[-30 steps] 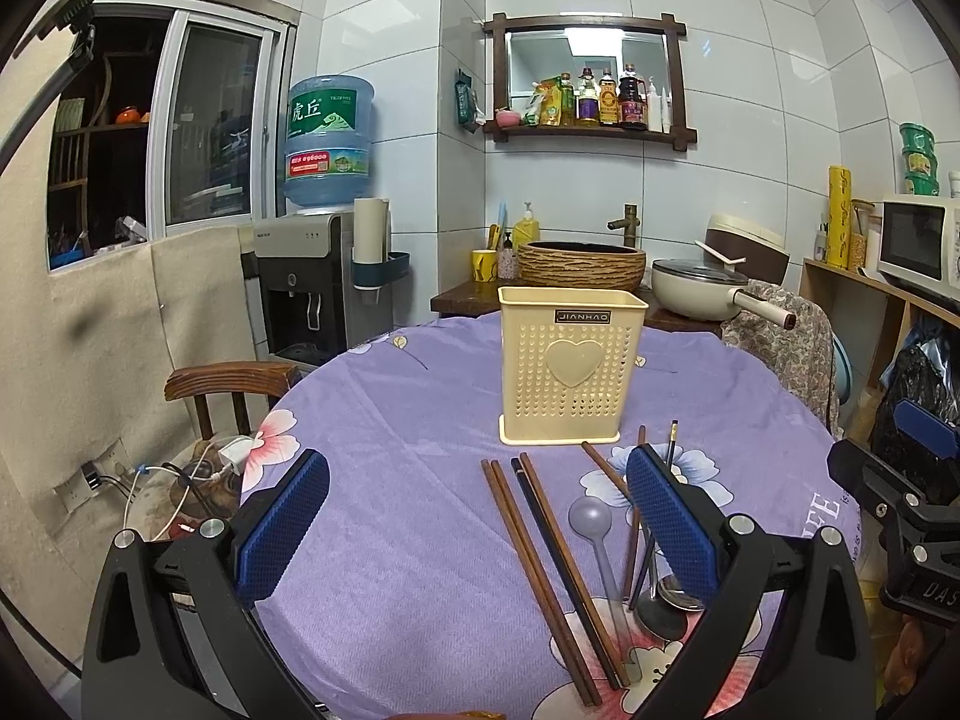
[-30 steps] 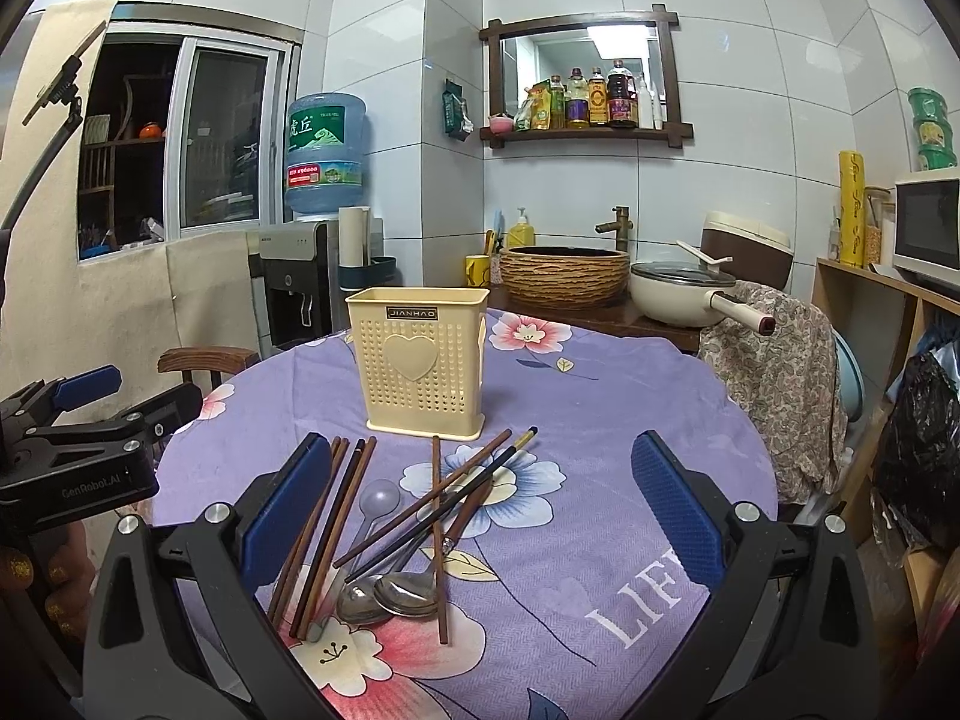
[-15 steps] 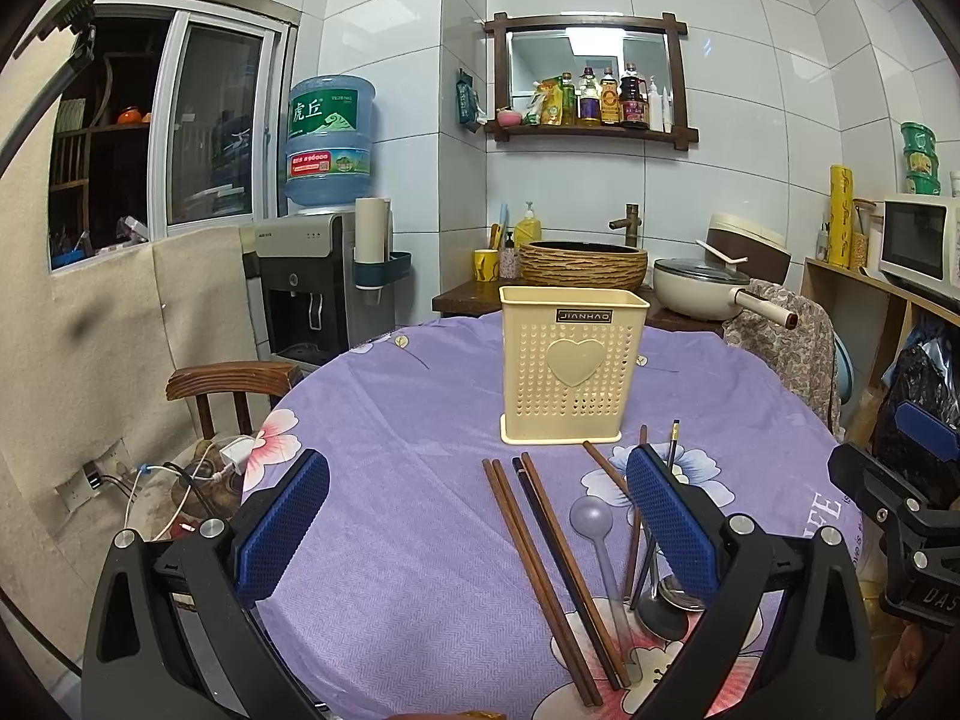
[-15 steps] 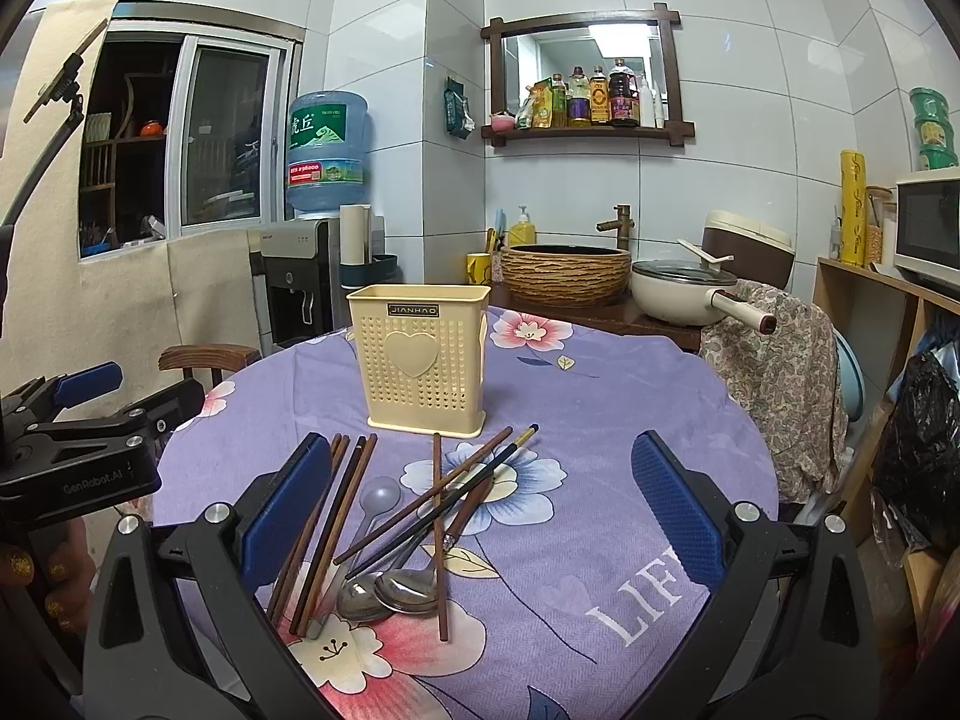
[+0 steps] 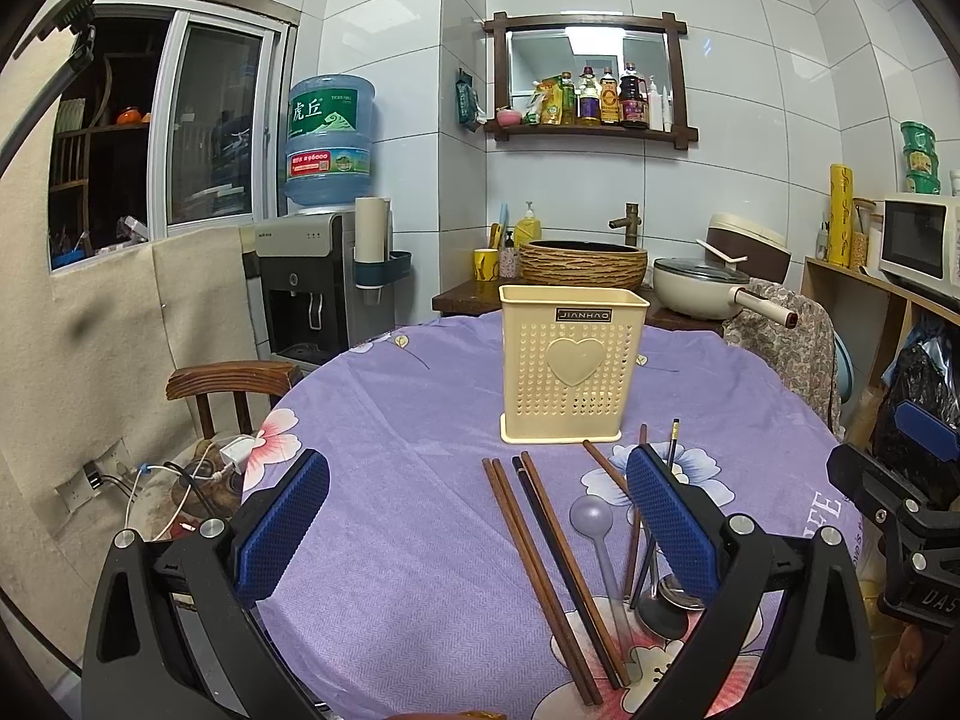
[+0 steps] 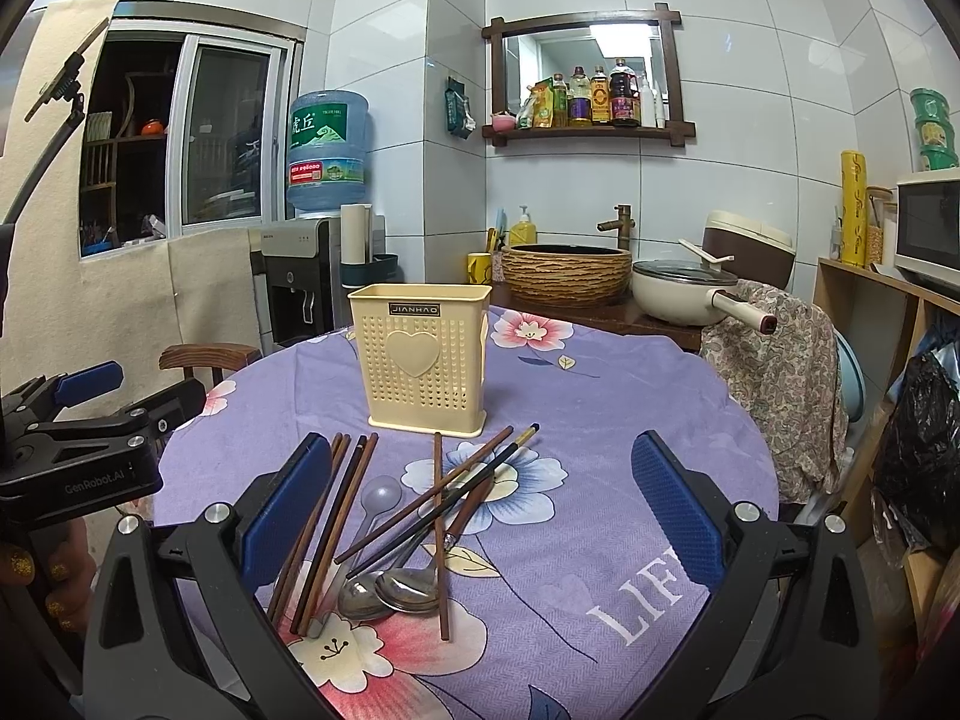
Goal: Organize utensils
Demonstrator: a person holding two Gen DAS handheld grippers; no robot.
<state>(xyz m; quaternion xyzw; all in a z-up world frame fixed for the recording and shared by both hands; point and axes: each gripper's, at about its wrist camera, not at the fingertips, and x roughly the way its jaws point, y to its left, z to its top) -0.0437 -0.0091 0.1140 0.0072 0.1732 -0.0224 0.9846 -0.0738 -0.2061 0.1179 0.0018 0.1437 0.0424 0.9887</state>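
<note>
Both claws spread, empty — only the right view shows metal spoons (image 6: 390, 591) whole, the left claw (image 5: 477, 516) half-hiding them.

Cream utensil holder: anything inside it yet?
Nothing rises above the rim of the cream utensil holder, and no shapes show through its perforations. Its floor is hidden. Chopsticks and spoons lie on the tablecloth.

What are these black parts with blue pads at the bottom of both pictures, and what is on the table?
They are two hand-held claws, one in each of a person's hands, not a robot. Each carries a camera looking forward along its fingers, so one picture comes from the left claw and the other from the right claw. Both are open and hold nothing. On the purple flowered tablecloth stands a cream utensil holder with a heart. In front of it lie loose wooden chopsticks, a clear plastic spoon and metal spoons.
</note>
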